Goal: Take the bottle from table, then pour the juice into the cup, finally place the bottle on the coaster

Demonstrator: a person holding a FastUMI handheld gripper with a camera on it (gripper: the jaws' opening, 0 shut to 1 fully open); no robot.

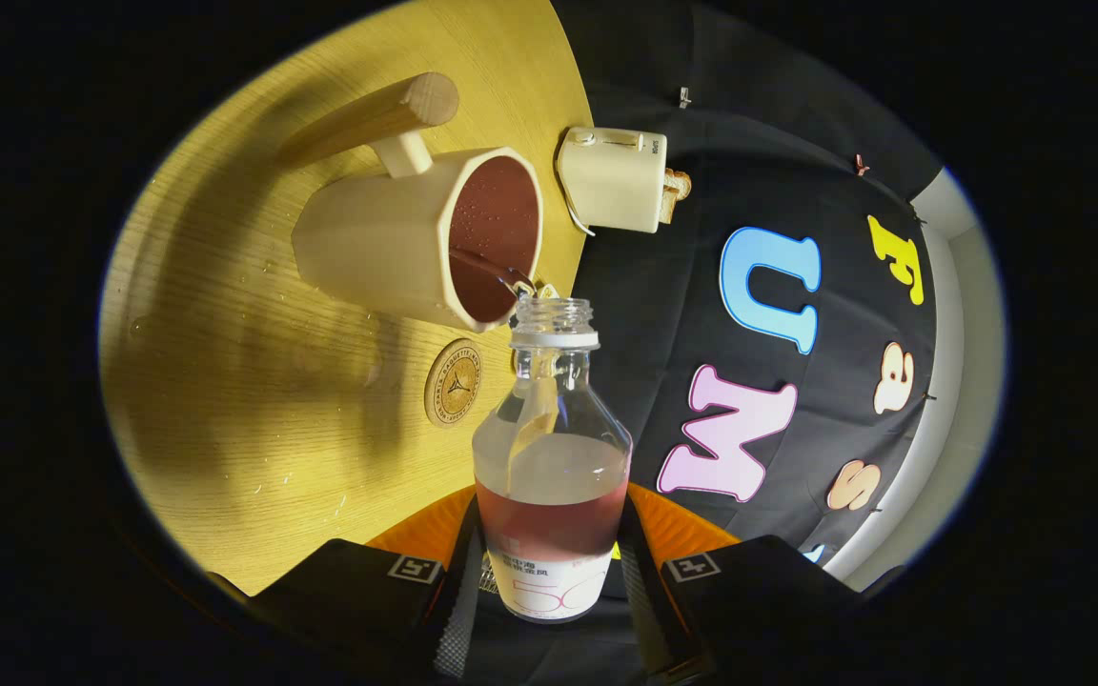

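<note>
1. Gripper (549, 572) rolled hard onto its side, so the wooden table (225, 381) stands like a wall on the left and the booth's black cloth fills the right.
2. Jaws closed on the bottle (551, 467), one finger (458, 600) pressed on each side of its lower body, near the label band.
3. Bottle clear, cap off, open neck pointing away from the fingers; reddish juice pooled in the lower part, roughly up to mid-body.
4. Thin stream of juice (492, 269) running from the bottle's mouth into the cup (425, 238), just beyond and left of the neck.
5. Cup cream-coloured, faceted, with a wooden handle (387, 112) sticking out on its far side; inside already dark with juice, droplets on the wall.
6. Round coaster (454, 383) flat on the table, just beside the cup on the near side, left of the bottle's shoulder, nothing resting on it.
7. Cream toaster (614, 179) further off, right of the cup, at the table's edge.
</note>
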